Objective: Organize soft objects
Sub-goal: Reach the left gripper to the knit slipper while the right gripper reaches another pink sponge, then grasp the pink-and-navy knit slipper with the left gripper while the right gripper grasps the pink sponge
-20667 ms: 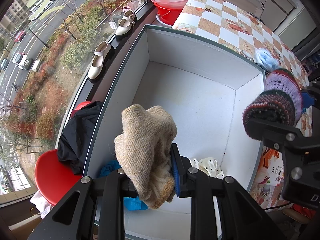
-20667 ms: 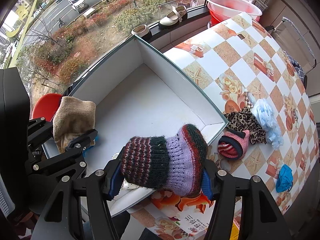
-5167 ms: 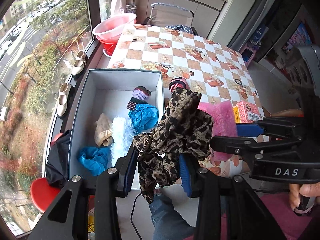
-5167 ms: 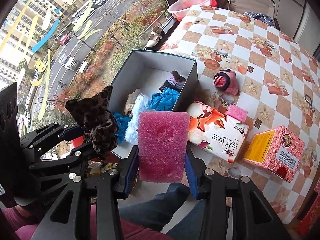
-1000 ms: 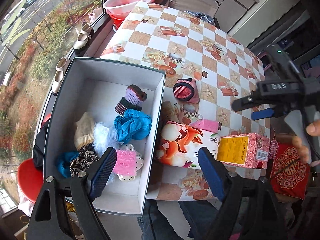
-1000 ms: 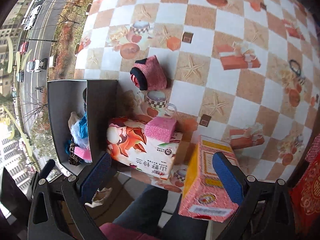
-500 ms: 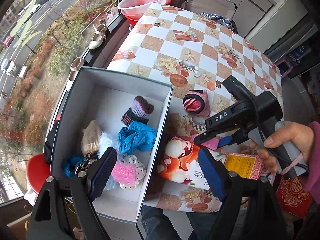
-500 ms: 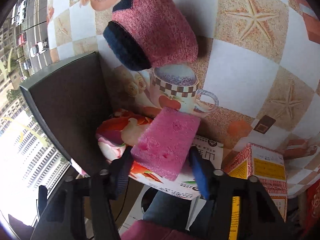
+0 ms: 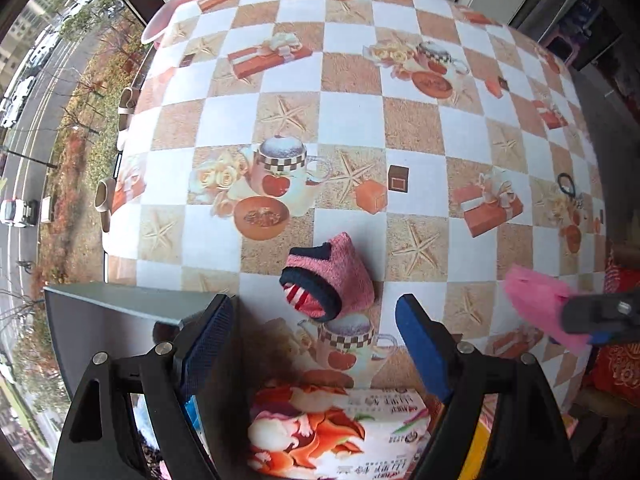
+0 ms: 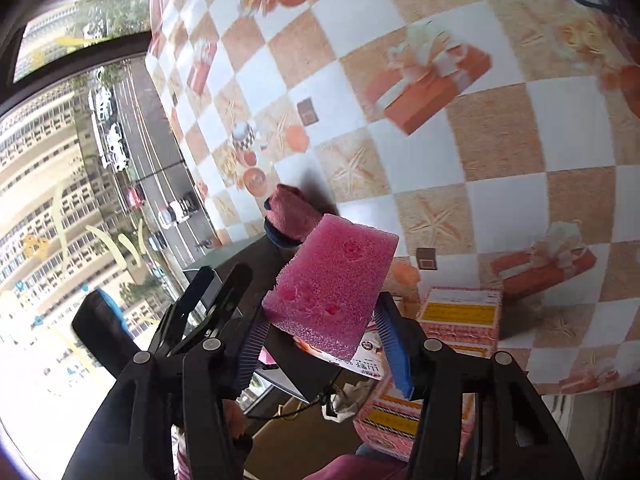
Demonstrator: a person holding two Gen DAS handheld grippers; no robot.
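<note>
We've got a pink foam sponge (image 10: 334,284), rectangular, pitted on its face, lifted off the table and tilted, pinched at its lower end between blue pads. The rolled pink knit sock (image 9: 326,282) with the navy cuff and red-white striped inside lies on its side on the checkered tablecloth (image 9: 348,116), cuff facing us, just beyond the sponge.

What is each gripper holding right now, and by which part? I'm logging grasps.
The right gripper clamps the pink sponge by its lower side edges. The left gripper is open, holding nothing.
</note>
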